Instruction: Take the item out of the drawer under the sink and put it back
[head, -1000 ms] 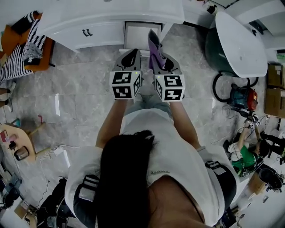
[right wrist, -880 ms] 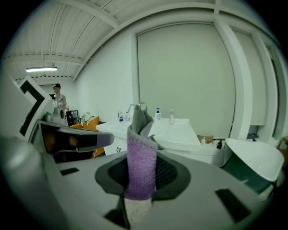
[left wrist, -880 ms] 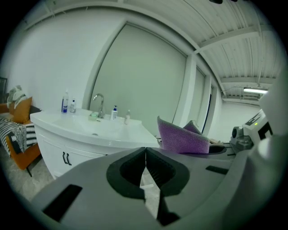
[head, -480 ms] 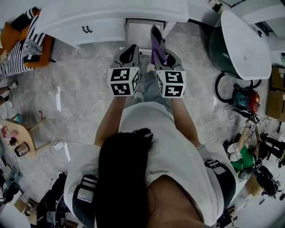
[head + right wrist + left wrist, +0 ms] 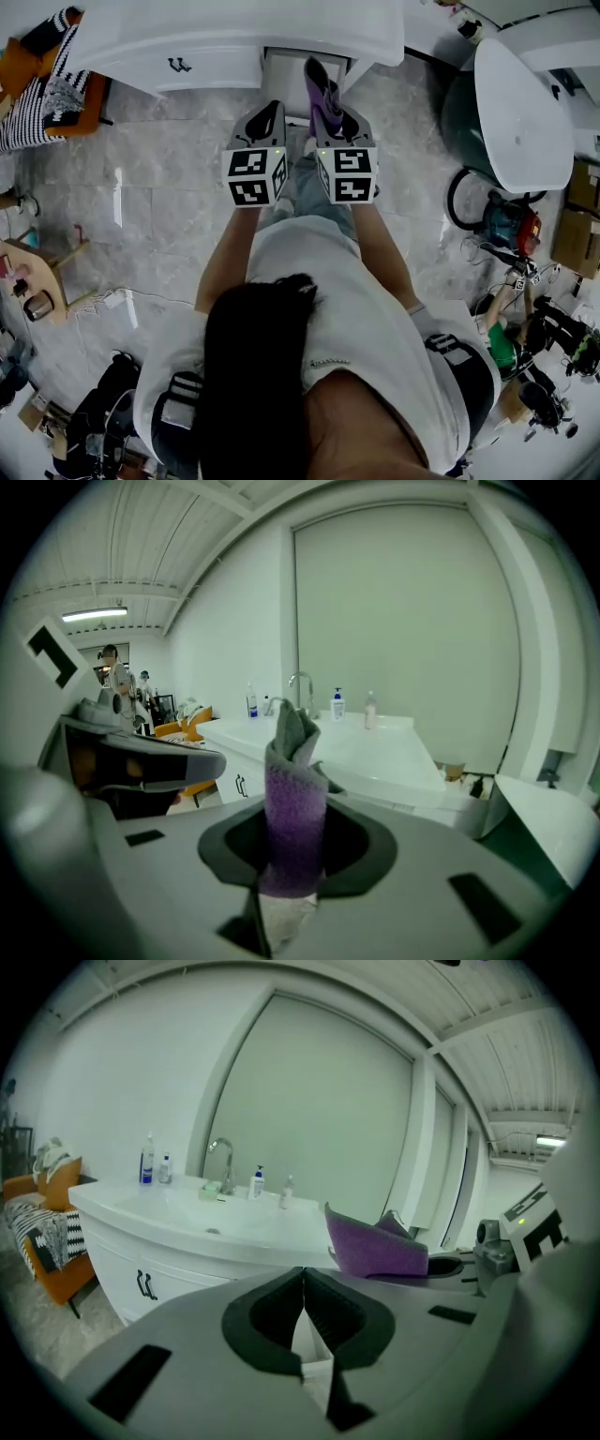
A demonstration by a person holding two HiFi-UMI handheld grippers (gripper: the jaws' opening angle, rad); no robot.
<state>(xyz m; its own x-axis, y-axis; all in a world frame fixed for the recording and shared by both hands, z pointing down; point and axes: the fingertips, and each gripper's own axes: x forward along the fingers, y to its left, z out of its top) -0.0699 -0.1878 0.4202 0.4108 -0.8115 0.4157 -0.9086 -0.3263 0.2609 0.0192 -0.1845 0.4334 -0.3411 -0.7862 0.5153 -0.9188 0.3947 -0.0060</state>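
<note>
An open white drawer (image 5: 284, 75) juts from the white sink vanity (image 5: 187, 42) straight ahead of me. My right gripper (image 5: 335, 114) is shut on a folded purple and grey cloth (image 5: 319, 86), which sticks up from its jaws just in front of the drawer. In the right gripper view the cloth (image 5: 294, 803) stands upright between the jaws of that gripper (image 5: 292, 860). My left gripper (image 5: 268, 117) hovers beside it at the left, shut with nothing in it; its pads meet in the left gripper view (image 5: 303, 1283), where the cloth (image 5: 375, 1246) shows at the right.
A tap (image 5: 220, 1159) and several bottles stand on the vanity top. A white bathtub (image 5: 520, 103) lies at the right, with a red and teal vacuum (image 5: 511, 220) beside it. An orange chair with striped fabric (image 5: 42, 89) stands at the left. A person (image 5: 502, 342) sits at the lower right.
Both grippers and the cloth have moved forward, closer to the open drawer. The right gripper's hold on the cloth is unchanged.
</note>
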